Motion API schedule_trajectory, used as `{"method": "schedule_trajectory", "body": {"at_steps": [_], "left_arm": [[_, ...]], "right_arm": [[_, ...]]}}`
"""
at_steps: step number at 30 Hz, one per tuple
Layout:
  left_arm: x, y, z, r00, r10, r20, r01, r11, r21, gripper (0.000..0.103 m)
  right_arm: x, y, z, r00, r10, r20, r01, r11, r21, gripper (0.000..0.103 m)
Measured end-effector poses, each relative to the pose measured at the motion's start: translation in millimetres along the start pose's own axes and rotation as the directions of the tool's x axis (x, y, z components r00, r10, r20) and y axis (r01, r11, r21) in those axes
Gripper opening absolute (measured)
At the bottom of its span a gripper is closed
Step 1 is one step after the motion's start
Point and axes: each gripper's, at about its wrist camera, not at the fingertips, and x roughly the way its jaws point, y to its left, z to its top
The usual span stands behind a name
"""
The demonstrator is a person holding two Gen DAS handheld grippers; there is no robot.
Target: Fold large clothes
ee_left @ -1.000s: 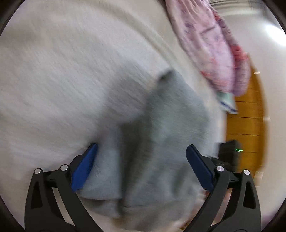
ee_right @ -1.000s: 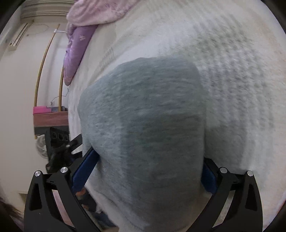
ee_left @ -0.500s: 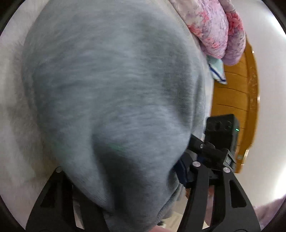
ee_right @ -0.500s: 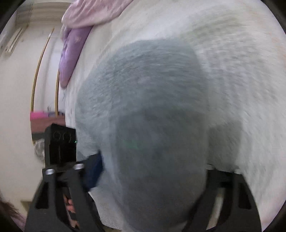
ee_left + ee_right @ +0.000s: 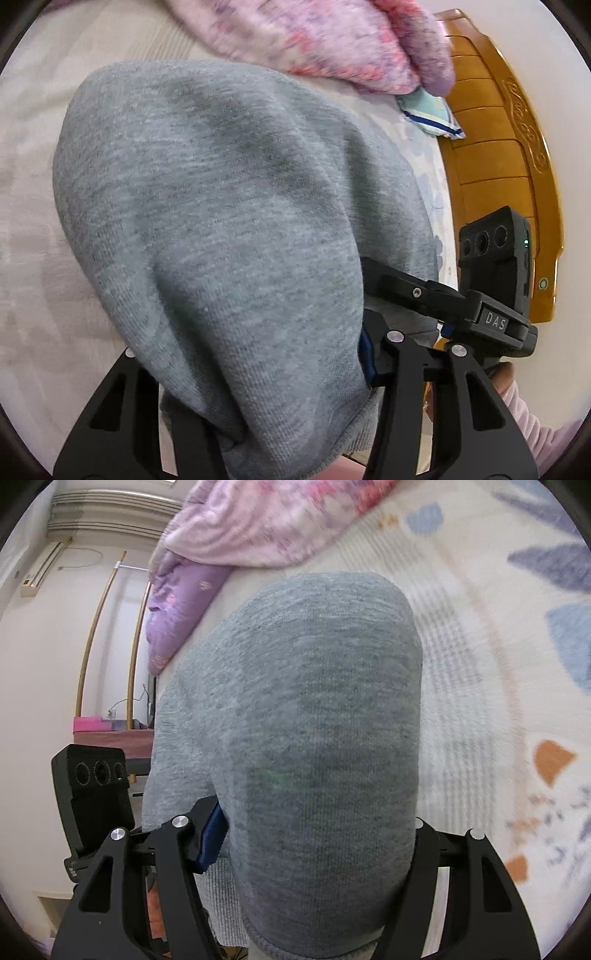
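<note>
Grey knit garment held up over the bed by both claws

The heavy grey knitted garment (image 5: pixel 229 236) is gripped at its near edge by the left claw (image 5: pixel 258 373) and the right claw (image 5: pixel 314 834), both still tightening on bunched fabric, so that it hangs clear of the pale patterned bed cover (image 5: pixel 498 686), presumably to be spread flat for a fold. The pink floral quilt (image 5: pixel 332 37) lies beyond, apart.

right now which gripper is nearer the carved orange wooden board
Right. The right gripper is next to the board; the left gripper is farther off. Both jaws closing on grey knit garment.
</note>
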Motion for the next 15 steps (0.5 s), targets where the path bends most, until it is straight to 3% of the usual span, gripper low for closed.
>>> {"method": "schedule_trajectory", "body": {"at_steps": [10, 15], "left_arm": [[-76, -100, -44, 0.995, 0.051, 0.083, -0.059, 0.992, 0.109, 0.05], [-91, -144, -64, 0.992, 0.05, 0.113, -0.069, 0.984, 0.164, 0.05]], "right_arm": [[-108, 68, -41, 0.989, -0.065, 0.136, 0.077, 0.994, -0.083, 0.062], [-151, 72, -53, 0.977, -0.076, 0.201, 0.098, 0.99, -0.102, 0.062]]}}
